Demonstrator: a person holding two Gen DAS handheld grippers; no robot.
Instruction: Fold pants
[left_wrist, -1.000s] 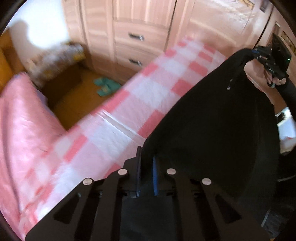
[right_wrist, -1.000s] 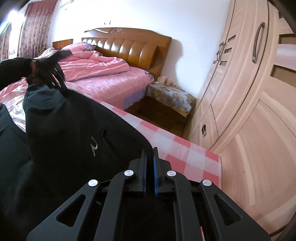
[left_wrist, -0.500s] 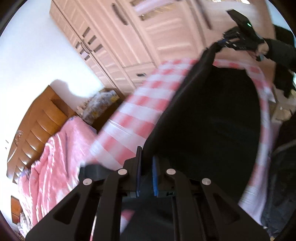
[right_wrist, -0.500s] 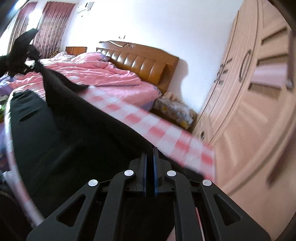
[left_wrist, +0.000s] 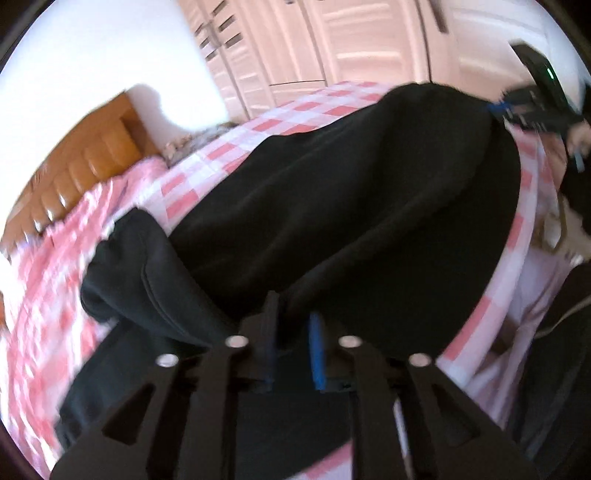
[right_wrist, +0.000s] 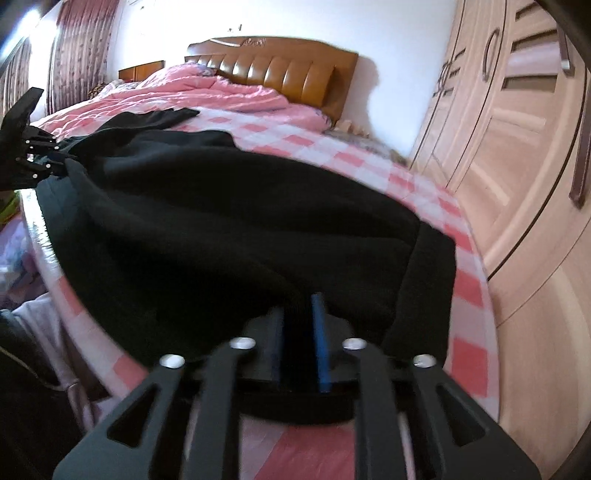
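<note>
The black pants (left_wrist: 351, 206) lie spread across the pink and white checked sheet (left_wrist: 207, 173) on the bed. My left gripper (left_wrist: 293, 321) is shut on one edge of the pants, low over the sheet. My right gripper (right_wrist: 301, 314) is shut on the other edge of the pants (right_wrist: 229, 225). Each gripper shows in the other's view: the right one at the far right of the left wrist view (left_wrist: 524, 107), the left one at the far left of the right wrist view (right_wrist: 33, 158). A folded-over part of the pants lies to my left (left_wrist: 140, 266).
A pink quilt (right_wrist: 207, 92) and brown padded headboard (right_wrist: 280, 70) lie at the far end of the bed. A light wooden wardrobe (right_wrist: 517, 155) stands along the bed's side. The bed's near edge (right_wrist: 48, 258) drops off toward me.
Both grippers have come down with the pants, which were hanging stretched in the air and now lie on the checked sheet. Both views have swung down toward the bed.
</note>
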